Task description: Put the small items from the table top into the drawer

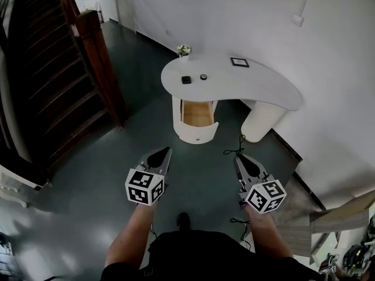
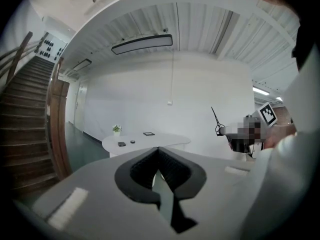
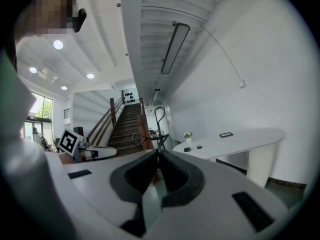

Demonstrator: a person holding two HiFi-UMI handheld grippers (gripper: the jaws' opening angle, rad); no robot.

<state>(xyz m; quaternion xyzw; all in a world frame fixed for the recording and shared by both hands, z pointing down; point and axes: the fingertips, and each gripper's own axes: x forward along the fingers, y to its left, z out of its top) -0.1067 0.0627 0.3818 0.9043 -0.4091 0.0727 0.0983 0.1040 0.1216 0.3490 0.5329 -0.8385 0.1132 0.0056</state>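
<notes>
A white curved table point(image 1: 263, 89) stands ahead across the dark floor. On its left part lie a small black square item point(image 1: 186, 79) and a small round black item point(image 1: 203, 76); a black frame point(image 1: 239, 62) lies farther back. Under them the drawer point(image 1: 197, 115) stands pulled open, its wooden inside showing. My left gripper point(image 1: 164, 151) and right gripper point(image 1: 239, 158) are held low, well short of the table, both shut and holding nothing. The two small items also show in the left gripper view point(image 2: 121, 144) and in the right gripper view point(image 3: 187, 149).
A small potted flower point(image 1: 184, 51) stands at the table's far left edge. A dark wooden staircase point(image 1: 53, 86) rises on the left. Black cables point(image 1: 234, 151) lie on the floor near the table's right pedestal point(image 1: 261, 120). Pale wooden steps point(image 1: 340, 215) are at the lower right.
</notes>
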